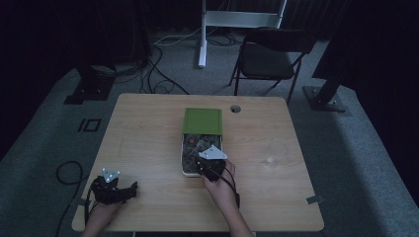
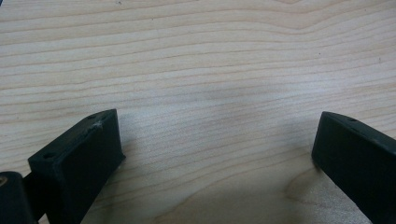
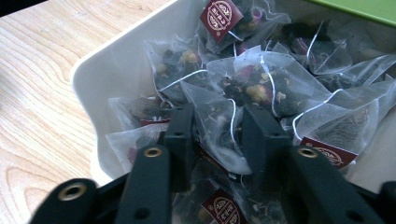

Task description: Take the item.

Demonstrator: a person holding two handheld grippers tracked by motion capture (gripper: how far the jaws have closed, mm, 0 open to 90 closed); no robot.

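The high view showed the whole wooden table (image 1: pixel 148 148) in a dim room, with the right gripper (image 1: pixel 207 165) dipped into the near end of a white box (image 1: pixel 184 165) whose green lid (image 1: pixel 202 121) was slid toward the far side. What lay inside was too dark and small to read from there. The right gripper view supplied it: the box held a heap of clear mesh tea bags with white strings and dark red paper tags. In that view the right gripper (image 3: pixel 217 130) had its two black jaws narrowed around one tea bag (image 3: pixel 217 123), which stood between the pads; the pads looked to be pressing its sides, though the mesh was soft and the contact was not certain.

The left gripper (image 1: pixel 112 190) rested near the table's near left corner in the high view, well apart from the box. The left gripper view showed its jaws spread wide with bare pale wood grain between them and nothing held.

A clear glass (image 1: pixel 274 153) stood on the table to the right of the box. Beyond the table were grey carpet, a black folding chair (image 1: pixel 269 61), loose cables and a white stand.

The tags (image 3: pixel 221 16) carried a gold round emblem with characters too small to read.
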